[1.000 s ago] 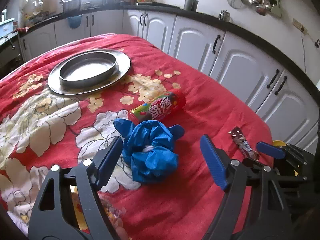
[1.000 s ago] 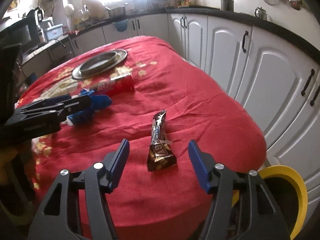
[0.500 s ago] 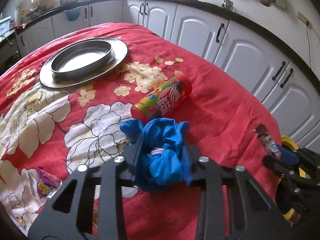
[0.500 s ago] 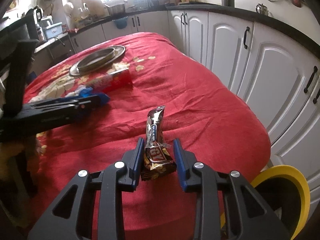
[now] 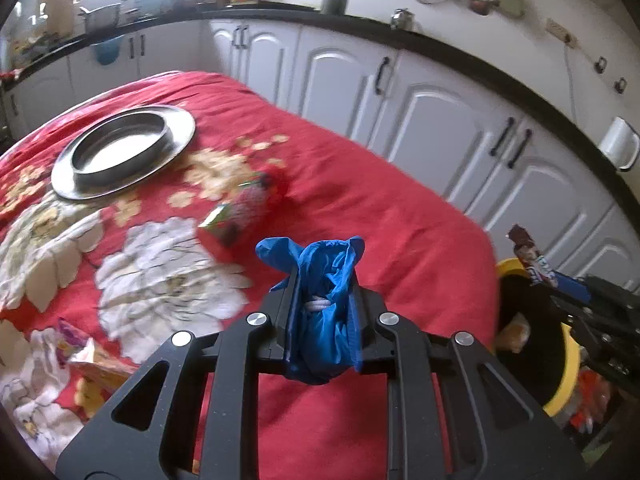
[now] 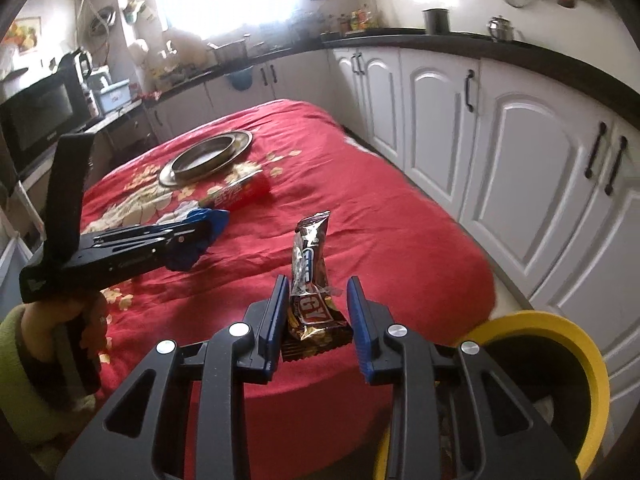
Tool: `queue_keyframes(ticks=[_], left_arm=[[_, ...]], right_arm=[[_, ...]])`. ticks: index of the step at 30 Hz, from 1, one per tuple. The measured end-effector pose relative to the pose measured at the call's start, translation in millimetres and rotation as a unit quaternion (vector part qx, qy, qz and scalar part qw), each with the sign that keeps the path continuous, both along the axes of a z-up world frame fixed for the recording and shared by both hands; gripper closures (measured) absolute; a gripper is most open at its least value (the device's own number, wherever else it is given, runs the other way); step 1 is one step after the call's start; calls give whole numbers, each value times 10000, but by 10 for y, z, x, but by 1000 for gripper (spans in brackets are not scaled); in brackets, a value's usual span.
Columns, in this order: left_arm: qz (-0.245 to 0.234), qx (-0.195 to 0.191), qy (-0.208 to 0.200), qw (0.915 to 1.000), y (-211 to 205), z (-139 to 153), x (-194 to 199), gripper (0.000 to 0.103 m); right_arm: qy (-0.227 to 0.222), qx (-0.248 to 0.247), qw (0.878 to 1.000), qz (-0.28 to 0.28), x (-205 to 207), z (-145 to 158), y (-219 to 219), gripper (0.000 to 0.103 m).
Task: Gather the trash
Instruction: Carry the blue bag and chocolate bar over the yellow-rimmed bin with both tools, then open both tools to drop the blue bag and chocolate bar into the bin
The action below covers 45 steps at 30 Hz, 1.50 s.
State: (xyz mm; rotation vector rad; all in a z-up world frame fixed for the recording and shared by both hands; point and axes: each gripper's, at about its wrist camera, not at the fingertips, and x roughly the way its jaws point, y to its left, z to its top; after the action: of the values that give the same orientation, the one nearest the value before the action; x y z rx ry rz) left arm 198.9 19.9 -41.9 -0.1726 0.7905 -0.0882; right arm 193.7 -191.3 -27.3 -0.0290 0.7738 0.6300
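- My left gripper (image 5: 322, 312): black frame, its two fingers pressed together on a crumpled blue plastic glove bundle (image 5: 320, 300). The bundle is off the cloth, its long axis running forward along the fingers; loose blue ends flare out past the tips, and a small white band shows in its folds.
- My right gripper (image 6: 318, 318): blue-padded fingers either side of a shiny brown foil snack wrapper (image 6: 314, 280). The wrapper's broad end sits between the pads and its long axis stands nearly upright, crimped end up and leaning slightly away from me. The left pad touches it; a narrow gap shows at the right pad, so I cannot tell whether the grip is firm.
- Yellow-rimmed round bin with dark inside (image 6: 560, 344): low on the right off the table edge, just beside the right gripper. In the left view its rim (image 5: 572, 364) shows beyond the table corner, with the right gripper and its wrapper (image 5: 532, 256) in front of it.
- Red floral tablecloth (image 5: 380, 216): covers the whole table.
- Red cylindrical candy tube with green end (image 6: 240, 192): lying on its side mid-table, between the glove bundle and the tray; blurred in the left view.
- Round silver metal tray with a shallow bowl on it (image 5: 124, 152): far side of the table, well apart from both grippers.
- Crumpled orange-and-purple snack packet (image 5: 92, 356): on the cloth, near left.
- White kitchen cabinets with black handles (image 6: 520, 152): along the right side.
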Motion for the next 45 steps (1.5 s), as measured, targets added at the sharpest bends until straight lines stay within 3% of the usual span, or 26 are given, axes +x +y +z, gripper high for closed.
queue_keyframes(ticks=[13, 25, 45], left_arm=[[-635, -1, -365, 9973, -521, 259, -139, 89], [-1339, -19, -523, 9896, -1040, 345, -250, 89], [-2646, 221, -214, 9639, -2050, -9, -328, 89]], right_arm=[[-96, 189, 9974, -687, -170, 119, -632, 74], [-181, 288, 9914, -1263, -326, 165, -1119, 74], [443, 351, 9764, -2085, -429, -178, -1885, 74]])
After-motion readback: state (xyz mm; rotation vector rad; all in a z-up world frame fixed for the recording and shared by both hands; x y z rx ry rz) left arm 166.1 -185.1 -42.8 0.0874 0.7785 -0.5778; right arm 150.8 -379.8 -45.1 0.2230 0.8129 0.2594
